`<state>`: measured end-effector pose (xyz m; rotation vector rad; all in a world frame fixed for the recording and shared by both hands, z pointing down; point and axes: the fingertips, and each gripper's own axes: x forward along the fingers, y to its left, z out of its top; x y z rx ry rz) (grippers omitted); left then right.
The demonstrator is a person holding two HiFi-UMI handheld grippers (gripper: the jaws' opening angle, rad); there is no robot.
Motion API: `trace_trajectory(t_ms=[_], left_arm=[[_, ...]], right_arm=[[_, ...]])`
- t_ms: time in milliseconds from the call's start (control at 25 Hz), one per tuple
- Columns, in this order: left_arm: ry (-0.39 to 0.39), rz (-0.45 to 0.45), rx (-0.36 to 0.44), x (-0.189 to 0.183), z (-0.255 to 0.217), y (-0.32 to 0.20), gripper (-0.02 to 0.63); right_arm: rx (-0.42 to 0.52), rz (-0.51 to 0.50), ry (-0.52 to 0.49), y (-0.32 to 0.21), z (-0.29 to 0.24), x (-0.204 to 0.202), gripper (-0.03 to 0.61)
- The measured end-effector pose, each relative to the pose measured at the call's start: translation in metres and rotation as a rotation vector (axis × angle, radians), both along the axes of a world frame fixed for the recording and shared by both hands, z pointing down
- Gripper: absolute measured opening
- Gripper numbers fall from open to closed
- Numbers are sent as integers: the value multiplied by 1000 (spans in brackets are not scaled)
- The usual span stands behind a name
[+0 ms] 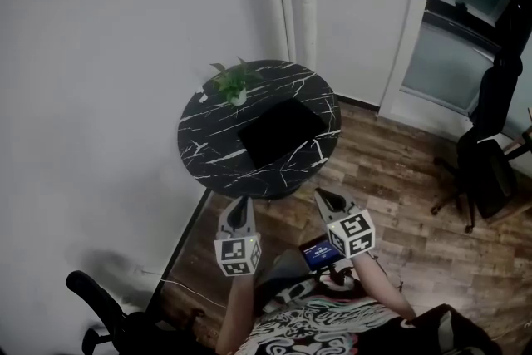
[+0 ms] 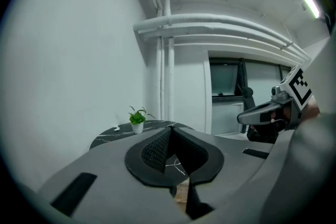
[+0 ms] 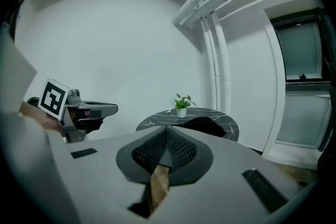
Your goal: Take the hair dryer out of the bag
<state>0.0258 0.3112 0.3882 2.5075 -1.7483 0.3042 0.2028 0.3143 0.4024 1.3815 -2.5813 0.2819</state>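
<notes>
left gripper (image 1: pixel 242 202) and right gripper (image 1: pixel 320 195), bottom centre, are both pressed together and empty. flat black fabric bag (image 1: pixel 281 131) lies mid-frame on round black marble table (image 1: pixel 208 147), hair dryer unseen. pinching fabric alone could drag the bag off.

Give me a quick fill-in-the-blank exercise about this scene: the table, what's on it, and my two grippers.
1. The black bag lies on a ____ table with a marble pattern.
2. Apart from the bag, a small green ____ in a white pot stands on the table.
3. The left hand-held gripper and the right hand-held gripper are short of the table, both empty, with their jaws ____.

Missing words: round; plant; shut
</notes>
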Motion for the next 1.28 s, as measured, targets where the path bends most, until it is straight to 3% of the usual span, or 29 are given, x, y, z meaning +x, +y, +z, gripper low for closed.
trace_trajectory(t_ms=[600,1280], left_arm=[[-36,-12,-22,-7,15,-44,25],[-30,28,-73,-48,44,-225,25]], right_arm=[[-62,11,-18,-53,25,-6,20],[-175,-25,65,-230,63,-70,19]])
